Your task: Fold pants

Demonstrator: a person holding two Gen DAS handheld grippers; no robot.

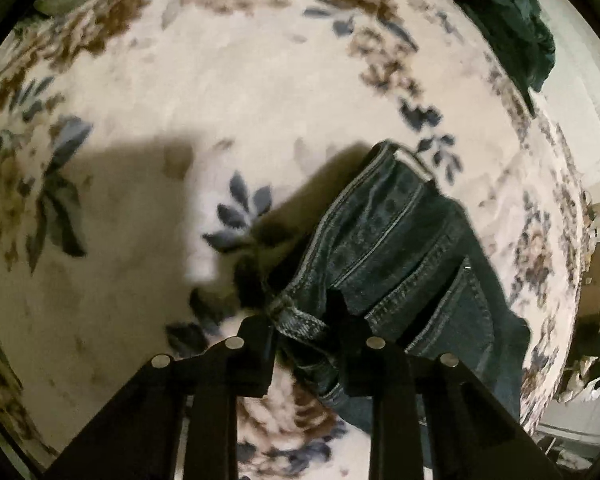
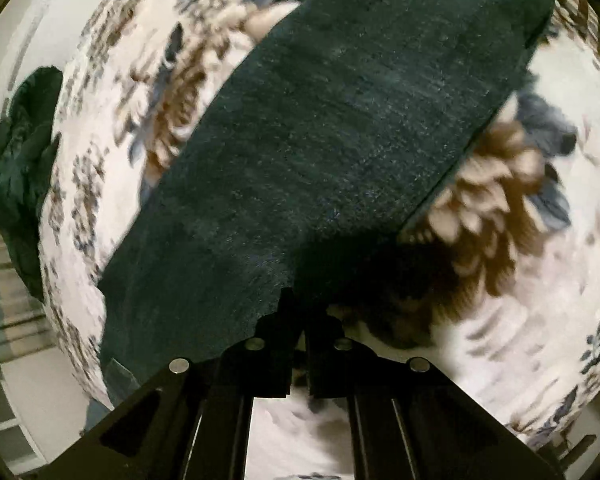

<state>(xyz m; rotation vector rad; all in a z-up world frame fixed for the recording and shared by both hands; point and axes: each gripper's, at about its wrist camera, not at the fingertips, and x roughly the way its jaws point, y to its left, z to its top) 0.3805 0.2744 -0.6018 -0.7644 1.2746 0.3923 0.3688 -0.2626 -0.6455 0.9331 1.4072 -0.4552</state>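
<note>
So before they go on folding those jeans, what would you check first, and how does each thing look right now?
1. Left gripper has a hold on the jeans: ok, its fingers pinch the waistband by a belt loop.
2. Right gripper has a hold on the denim: ok, it seems shut on the edge of the jeans, though blur makes this less sure.
3. Cloth between the grips lies smooth: cannot tell, no one view shows the whole span.
4. Landing spot on the floral blanket: ok, bare in the left wrist view.
5. Dark green cloth is out of the way: ok, it lies off at the blanket's edge.
</note>
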